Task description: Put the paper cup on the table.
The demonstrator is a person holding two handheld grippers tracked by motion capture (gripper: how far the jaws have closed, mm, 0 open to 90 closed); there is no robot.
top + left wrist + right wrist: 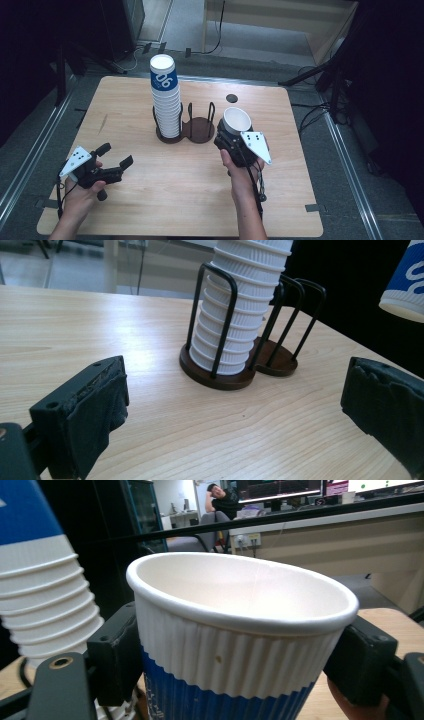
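Nearest the lens in the right gripper view, one paper cup (240,645) sits clamped between the right tool's (235,137) jaws, mouth up and tipped slightly away, its long axis near upright. In the high view it hangs right of centre, above the surface (165,200), just beside the two-slot holder (192,131). One slot carries a single tall stack of cups (166,95). At lower left, the left tool (112,161) has jaws apart, holding nothing.

1. White characters that look like "06" run sideways on the blue band of the top cup (163,76) of the stack.
2. The white marks on the held cup (406,277) are cut off and unreadable.
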